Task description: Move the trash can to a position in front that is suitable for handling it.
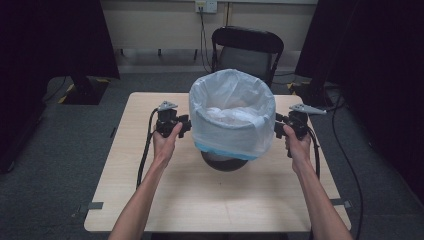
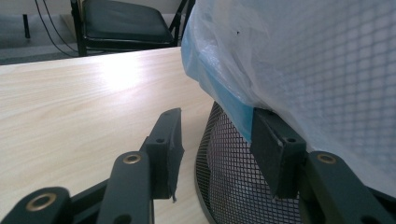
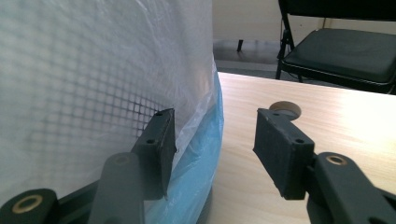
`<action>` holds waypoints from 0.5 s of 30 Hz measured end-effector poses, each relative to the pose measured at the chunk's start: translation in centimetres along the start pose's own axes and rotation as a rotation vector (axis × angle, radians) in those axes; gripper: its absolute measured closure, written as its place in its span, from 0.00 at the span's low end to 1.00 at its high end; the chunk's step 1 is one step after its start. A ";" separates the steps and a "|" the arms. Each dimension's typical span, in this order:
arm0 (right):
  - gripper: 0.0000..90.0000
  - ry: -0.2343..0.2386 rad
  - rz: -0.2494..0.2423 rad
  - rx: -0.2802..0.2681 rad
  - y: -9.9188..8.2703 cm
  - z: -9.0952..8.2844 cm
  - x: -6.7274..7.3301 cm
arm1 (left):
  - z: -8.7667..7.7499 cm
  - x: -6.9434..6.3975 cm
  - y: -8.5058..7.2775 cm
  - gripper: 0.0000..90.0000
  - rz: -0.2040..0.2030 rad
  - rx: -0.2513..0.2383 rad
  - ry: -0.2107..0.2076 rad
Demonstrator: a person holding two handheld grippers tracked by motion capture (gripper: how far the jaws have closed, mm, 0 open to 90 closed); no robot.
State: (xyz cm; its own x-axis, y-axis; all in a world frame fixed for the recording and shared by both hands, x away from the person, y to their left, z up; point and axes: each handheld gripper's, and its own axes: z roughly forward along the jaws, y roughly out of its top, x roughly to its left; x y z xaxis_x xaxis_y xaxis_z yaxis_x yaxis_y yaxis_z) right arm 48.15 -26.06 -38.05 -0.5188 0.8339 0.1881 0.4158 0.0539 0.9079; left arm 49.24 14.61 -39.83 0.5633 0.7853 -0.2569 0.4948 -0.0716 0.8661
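Looking down from the high view: stood a black mesh wastebasket (image 1: 226, 161) at the middle of the light wooden table (image 1: 150, 200), lined with a white plastic bag (image 1: 232, 112) whose blue hem (image 1: 220, 150) hung low over the outside wall. Flanked the basket on both sides: left gripper (image 1: 186, 126) just beside the bag's left flank, right gripper (image 1: 276, 129) just beside its right flank, each held in a hand, cables trailing back along the forearms. Could not tell from up there whether the jaws met the plastic. Stood beyond the table a black folding chair (image 1: 247, 50).

Seen through the left gripper view: stood partly apart, about half spread, the left gripper (image 2: 215, 144). Lay one jaw out over bare tabletop (image 2: 70, 107), clear of everything. Sat the other jaw tucked under the draped bag (image 2: 303, 60), against the blue hem (image 2: 233, 105) and the mesh wall (image 2: 229, 172). Gripped nothing; bag and mesh rim only partly between the pads.

Seen through the right gripper view: stood likewise about half spread the right gripper (image 3: 212, 147). Rested one jaw against the bag (image 3: 93, 70) where the mesh showed through the plastic, blue hem (image 3: 201, 154) just beside it. Hung the other jaw over open table (image 3: 336, 116), touching nothing. Clamped nothing.
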 end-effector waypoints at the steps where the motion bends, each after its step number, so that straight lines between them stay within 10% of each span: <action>1: 0.53 0.001 -0.008 -0.001 -0.1 -0.1 0.2 | -0.6 -0.1 -0.4 0.59 0.001 -0.006 -0.005; 15: 0.54 0.074 -0.054 0.047 -0.4 -1.1 2.2 | -4.0 -0.4 -2.6 0.57 0.013 -0.028 -0.037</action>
State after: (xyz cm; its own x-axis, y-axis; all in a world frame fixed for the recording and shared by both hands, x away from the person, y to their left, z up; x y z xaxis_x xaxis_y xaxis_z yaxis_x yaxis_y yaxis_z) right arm 45.94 -24.85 -37.61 -0.5948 0.7861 0.1680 0.4192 0.1249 0.8993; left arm 45.08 16.91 -40.29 0.5942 0.7610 -0.2604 0.4688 -0.0645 0.8810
